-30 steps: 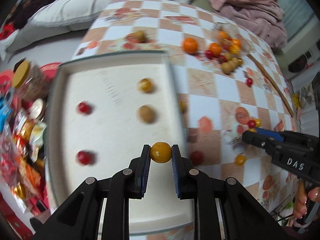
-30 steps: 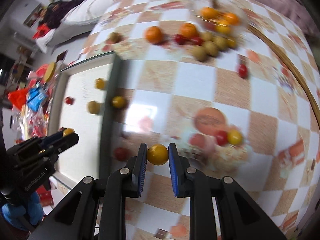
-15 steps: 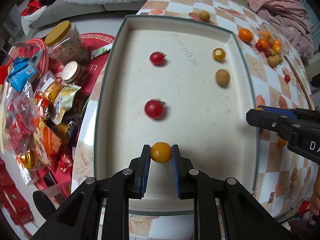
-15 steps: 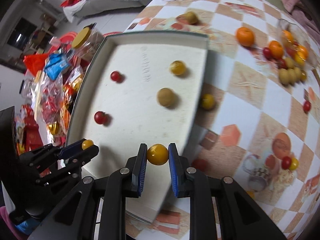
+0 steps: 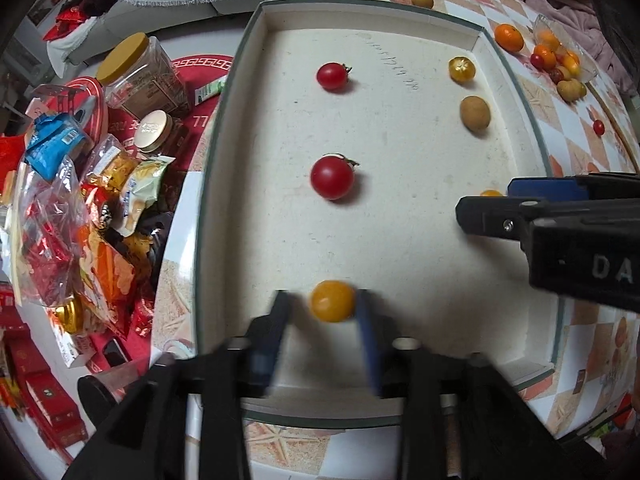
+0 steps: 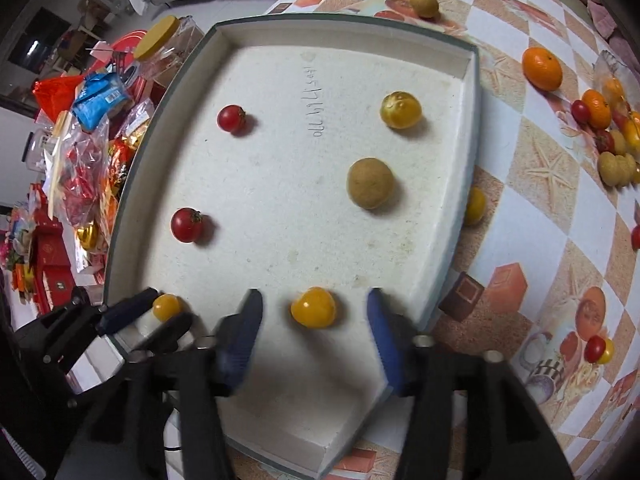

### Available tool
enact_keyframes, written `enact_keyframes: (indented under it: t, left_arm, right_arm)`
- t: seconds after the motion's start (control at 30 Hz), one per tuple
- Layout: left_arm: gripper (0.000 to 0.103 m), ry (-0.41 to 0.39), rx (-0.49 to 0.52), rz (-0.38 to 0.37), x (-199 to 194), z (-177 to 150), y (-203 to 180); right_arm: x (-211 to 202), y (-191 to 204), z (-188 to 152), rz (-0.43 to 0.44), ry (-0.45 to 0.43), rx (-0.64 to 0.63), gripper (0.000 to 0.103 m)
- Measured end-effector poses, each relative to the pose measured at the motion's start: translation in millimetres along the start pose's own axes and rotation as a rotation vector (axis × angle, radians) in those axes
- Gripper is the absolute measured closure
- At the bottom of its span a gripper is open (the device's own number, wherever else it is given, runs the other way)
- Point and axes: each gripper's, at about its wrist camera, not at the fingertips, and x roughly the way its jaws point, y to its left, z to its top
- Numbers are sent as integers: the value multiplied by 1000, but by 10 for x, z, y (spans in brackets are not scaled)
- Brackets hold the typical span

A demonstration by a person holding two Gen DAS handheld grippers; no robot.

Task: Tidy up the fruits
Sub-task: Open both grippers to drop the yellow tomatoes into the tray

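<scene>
1. Hovering over the near end of the white tray (image 5: 224,184), the left gripper (image 5: 325,332) is pointing down; its jaws have just been opening, and a yellow cherry tomato (image 5: 333,301) is sitting on the tray floor between them, the pads no longer pressing it.
2. Reaching in beside it, the right gripper (image 6: 316,334) has just been opening too, with a second yellow tomato (image 6: 313,307) lying loose between its spread blue pads.
3. Sitting farther up the tray are two red cherry tomatoes (image 5: 333,178), a brown longan (image 5: 475,113) and another yellow tomato (image 5: 462,69).
4. Waiting on the checkered tablecloth (image 6: 528,216) are a tangerine (image 6: 542,69) and a mixed fruit pile (image 6: 612,136).
</scene>
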Motion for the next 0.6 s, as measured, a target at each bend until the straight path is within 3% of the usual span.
enact_keyframes:
  t: [0.03,0.23,0.4,0.6]
  left_arm:
    - [28,-10,-5,4,-12,-5,14]
    - [28,-10,21,17,-15,-6,27]
    - [28,-10,38,18,-54,8,-24]
    - [28,-47,106,10,-177,97,-219]
  right_arm:
    - [-2,16,1,-7,-1,-3,38]
    - [-125,23,9,1,-39,10,25]
    - [-375,-107,-26,-11,-101,40,24]
    - [-616,-559,-269,-59,-122,135,24]
